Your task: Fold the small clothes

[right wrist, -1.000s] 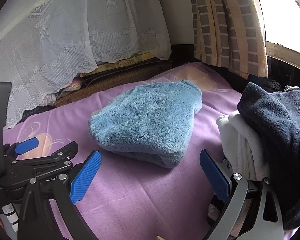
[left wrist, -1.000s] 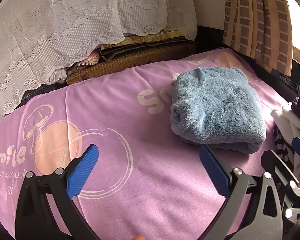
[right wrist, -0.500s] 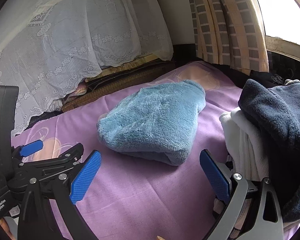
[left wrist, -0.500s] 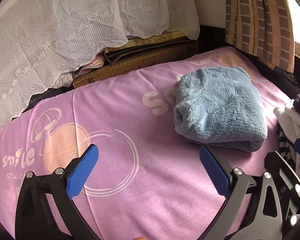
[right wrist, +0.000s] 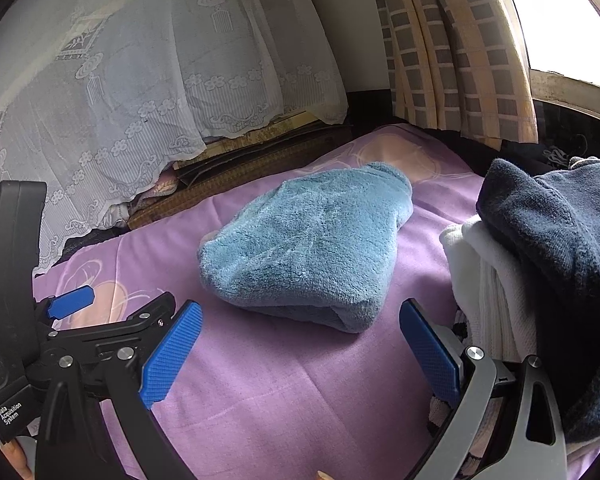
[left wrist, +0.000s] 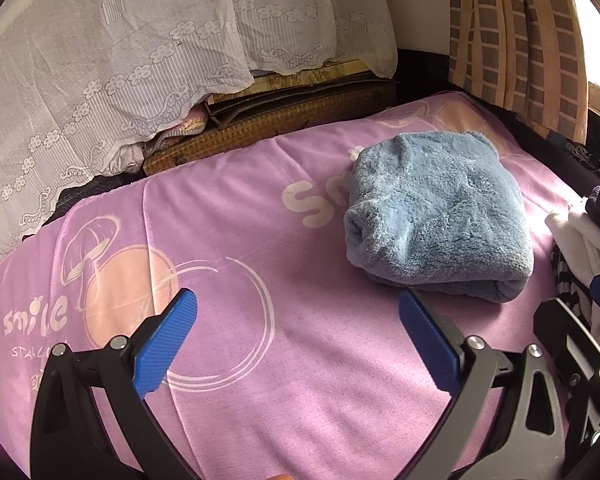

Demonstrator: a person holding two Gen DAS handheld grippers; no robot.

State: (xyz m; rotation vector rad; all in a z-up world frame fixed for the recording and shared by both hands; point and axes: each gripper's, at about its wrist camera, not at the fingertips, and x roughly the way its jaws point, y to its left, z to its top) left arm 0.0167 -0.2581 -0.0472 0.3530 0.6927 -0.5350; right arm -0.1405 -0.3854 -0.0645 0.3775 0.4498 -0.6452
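Both grippers hang wide open over the bed: left gripper point(left wrist: 298, 338) with its blue pads spread far apart and nothing between them, right gripper point(right wrist: 300, 346) just the same, empty-jawed above the cloth. Underneath it all lies the purple bedspread point(left wrist: 236, 208), printed with a peach circle, a mushroom and the word "smile", stretching across the whole lower scene. Behind it a white lace curtain point(left wrist: 112, 52) drapes down over stacked flat things at the far edge, and off to the right a checked curtain point(right wrist: 456, 48) hangs beside the bright window. Now the clothes: a dark navy garment point(right wrist: 560, 256) is heaped at the right edge of the bedspread, lying on top of a white knit garment point(right wrist: 484, 280), the two touching. In the middle of the bed, well clear of the fingertips, sits the blue fleece garment point(left wrist: 436, 216), folded into a plump bundle with its rolled fold edge facing the grippers. From the right wrist view, that bundle lies just ahead, between the open pads and near the white knit, not touching it.
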